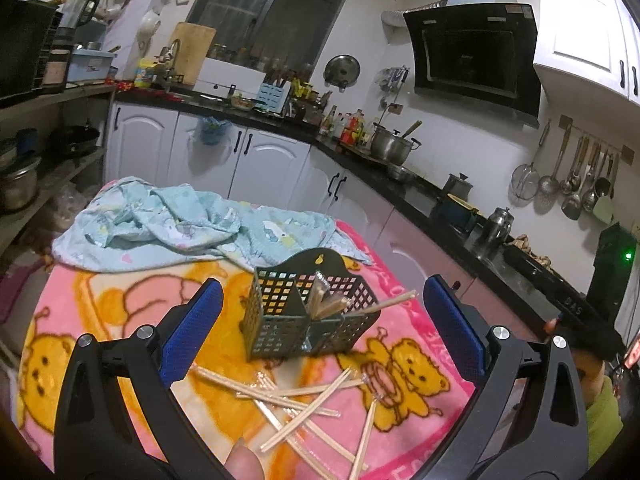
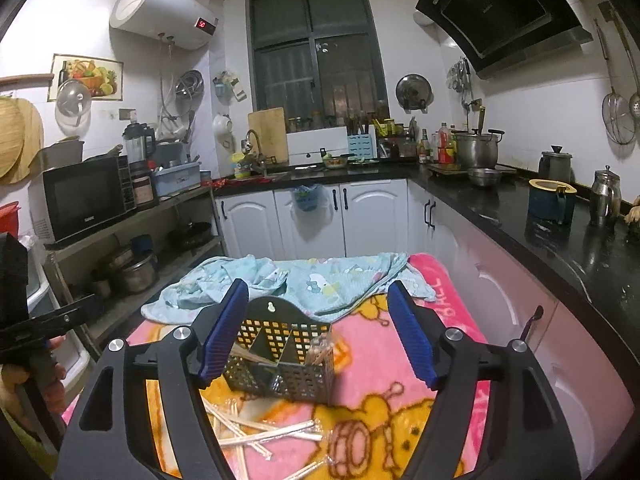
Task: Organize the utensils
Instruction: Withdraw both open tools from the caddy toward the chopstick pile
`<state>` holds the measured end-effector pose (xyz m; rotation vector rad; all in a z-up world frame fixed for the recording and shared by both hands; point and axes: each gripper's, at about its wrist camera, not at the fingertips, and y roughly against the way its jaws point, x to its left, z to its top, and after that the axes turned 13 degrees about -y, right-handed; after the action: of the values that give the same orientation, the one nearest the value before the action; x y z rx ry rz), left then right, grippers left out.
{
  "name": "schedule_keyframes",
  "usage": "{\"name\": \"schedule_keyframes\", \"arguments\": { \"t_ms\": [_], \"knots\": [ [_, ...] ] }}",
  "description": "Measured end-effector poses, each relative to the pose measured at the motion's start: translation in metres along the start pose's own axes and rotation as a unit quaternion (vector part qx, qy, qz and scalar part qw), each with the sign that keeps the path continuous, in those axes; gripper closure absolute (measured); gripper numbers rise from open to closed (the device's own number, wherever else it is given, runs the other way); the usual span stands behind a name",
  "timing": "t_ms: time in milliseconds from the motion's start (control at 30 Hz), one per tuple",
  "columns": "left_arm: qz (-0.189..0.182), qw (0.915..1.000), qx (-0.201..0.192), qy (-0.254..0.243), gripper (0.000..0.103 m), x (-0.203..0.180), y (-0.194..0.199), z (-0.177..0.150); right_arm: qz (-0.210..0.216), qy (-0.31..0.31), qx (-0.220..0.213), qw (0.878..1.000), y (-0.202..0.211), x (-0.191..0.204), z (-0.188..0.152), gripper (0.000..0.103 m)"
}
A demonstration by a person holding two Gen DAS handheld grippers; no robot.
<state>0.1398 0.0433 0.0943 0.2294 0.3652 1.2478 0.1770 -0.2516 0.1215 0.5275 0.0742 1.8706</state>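
Both grippers are empty right now. The left gripper (image 1: 322, 332) has its jaws spread as wide as they go, the right gripper (image 2: 316, 334) is wide open too, nothing between the pads on either one.

The holder (image 1: 308, 312) is that dark perforated basket standing upright on the pink blanket (image 1: 120, 320), straight ahead of both grippers. It already has a bunch of chopsticks in one compartment, with one stick poking out over the rim at a slant. The loose chopsticks (image 1: 304, 404) are scattered in a crisscross heap on the blanket just in front of the holder, some look wrapped in clear plastic. A blue cloth (image 1: 180, 228) lies crumpled behind it all.

So I'd say the step is grabbing the next stick off the pile. Tips: go for one lying on top, not one pinned under others, or you'll drag the whole mess. Come down low and pinch across the stick near its middle so it doesn't swing. The blanket is soft, so the pads can press into it a bit. I'd keep the other gripper by the holder to steady it when dropping the stick in, that thing looks light and tippy
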Motion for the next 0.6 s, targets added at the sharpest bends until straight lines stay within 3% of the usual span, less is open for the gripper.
{"name": "schedule_keyframes", "arguments": {
  "t_ms": [600],
  "knots": [
    [0.023, 0.9996, 0.018, -0.001, 0.011, 0.003, 0.012, -0.025, 0.003, 0.021, 0.026, 0.999, 0.012, 0.014, -0.033, 0.026]
  ]
}}
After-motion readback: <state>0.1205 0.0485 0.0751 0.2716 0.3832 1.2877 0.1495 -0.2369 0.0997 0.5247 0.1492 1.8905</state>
